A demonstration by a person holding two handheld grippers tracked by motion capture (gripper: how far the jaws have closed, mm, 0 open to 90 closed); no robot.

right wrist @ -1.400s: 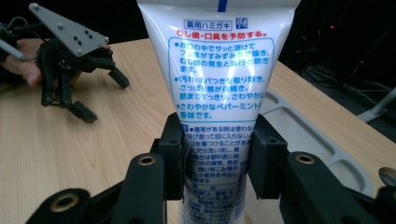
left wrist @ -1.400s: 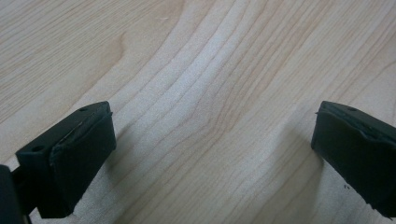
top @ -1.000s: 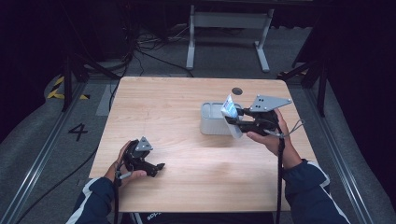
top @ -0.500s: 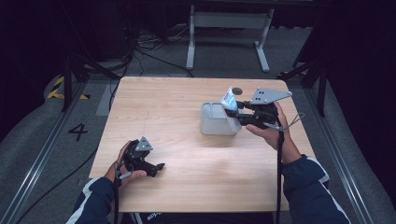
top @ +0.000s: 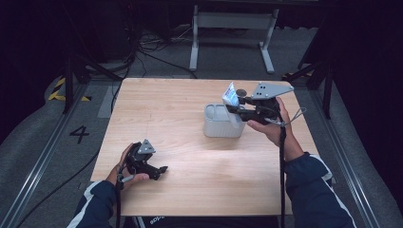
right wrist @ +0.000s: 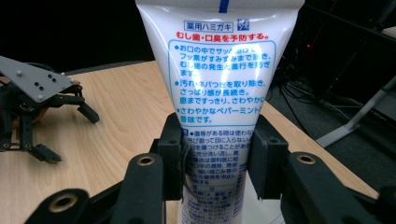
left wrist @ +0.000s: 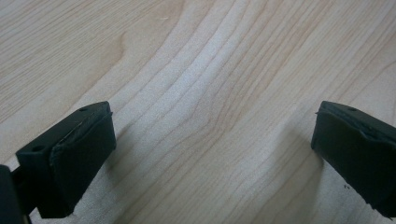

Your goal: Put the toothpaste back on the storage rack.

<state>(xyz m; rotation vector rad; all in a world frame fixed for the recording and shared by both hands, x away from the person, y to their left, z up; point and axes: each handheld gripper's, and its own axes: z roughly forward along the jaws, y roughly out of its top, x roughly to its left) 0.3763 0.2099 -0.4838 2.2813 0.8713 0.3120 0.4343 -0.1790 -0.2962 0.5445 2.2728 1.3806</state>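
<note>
The grey cup was taken as ref. point, standing right of centre on the wooden table.

Nearest the person, well apart from the cup twd the near-left edge, the left gripper was seen resting low on the tabletop, held in the left hand. In the left gripper view its two black pads were seen spread wide w/ bare wood grain between them; nothing was held, so it was judged released. Its grey three-cornered plate was seen on top.

Farther out, just right of the cup, the right gripper was held by the right hand, jaws pointed twd the cup's upper right rim. It was clamped on a white toothpaste tube: in the right gripper view the tube was seen squeezed between the pads at its lower part, w/ blue and red Japanese print facing the camera and the flat wide end up. In the high view the tube was seen raised over the cup's right rim, tilted. Whether its lower end was touching the cup could not be told.

Beyond the cup, a small dark round item was seen on the table, nr the far edge; what it was could not be made out.
</note>
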